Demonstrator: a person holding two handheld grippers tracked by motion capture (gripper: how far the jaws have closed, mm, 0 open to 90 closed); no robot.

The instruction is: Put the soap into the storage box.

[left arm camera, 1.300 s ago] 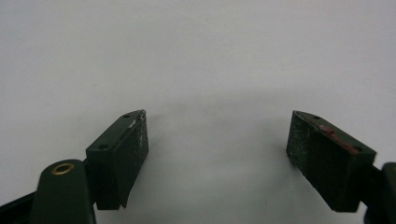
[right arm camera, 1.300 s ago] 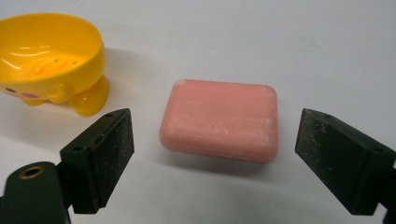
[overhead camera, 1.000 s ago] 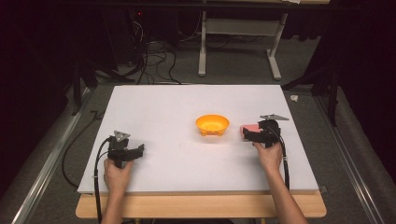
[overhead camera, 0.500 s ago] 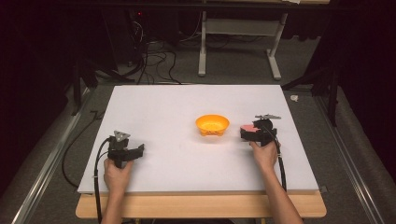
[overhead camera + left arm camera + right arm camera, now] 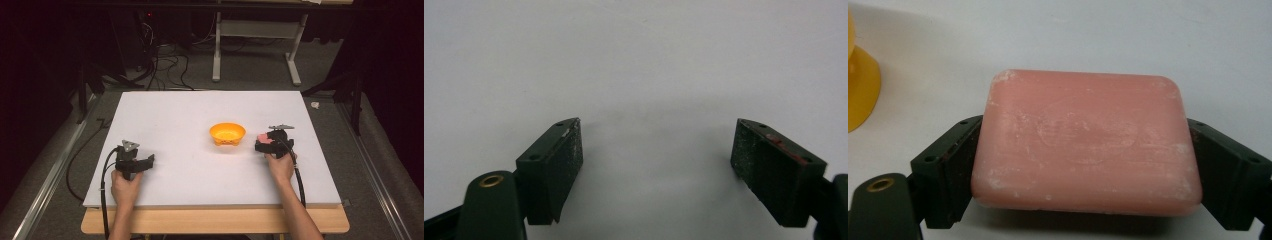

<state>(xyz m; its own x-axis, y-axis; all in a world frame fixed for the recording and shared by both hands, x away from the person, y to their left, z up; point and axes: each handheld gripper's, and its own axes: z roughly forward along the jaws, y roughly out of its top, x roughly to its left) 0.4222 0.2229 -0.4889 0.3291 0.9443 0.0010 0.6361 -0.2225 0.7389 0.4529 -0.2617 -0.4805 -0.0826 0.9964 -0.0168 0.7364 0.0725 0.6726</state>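
Pink soap bar (image 5: 1087,142): rectangular, rounded corners, faint embossed oval on the top face, whitish dry scuffing along edges and corners. In the right gripper view it is sitting flat between the two black jaws, which are pressing on its two short ends; the broad face is pointing up at the camera. In the high view the pink block (image 5: 263,137) is showing at the front of the right gripper (image 5: 266,145), just right of the orange bowl (image 5: 227,133) and apart from it.

Handling, judged from appearance: a solid, stiff bar with some heft for its size; it is looking dry, so probably not slippery now, though the surface is waxy and rounded ends offer little flat area to the pads. The grip across the ends is spanning the longest dimension, so the jaws are standing wide with little travel to spare. Gripping across the shorter width would likely be more secure. Hard squeezing is likely to dent or mark the soap; a drop could chip a corner.

Whether the bar is resting on the white counter (image 5: 190,115) or being held slightly above it, I cannot tell; a shadow is lying beneath its near edge.

Left gripper (image 5: 656,165): jaws standing wide apart, holding nothing, over bare counter near the front left. A hand (image 5: 125,184) is holding it low.
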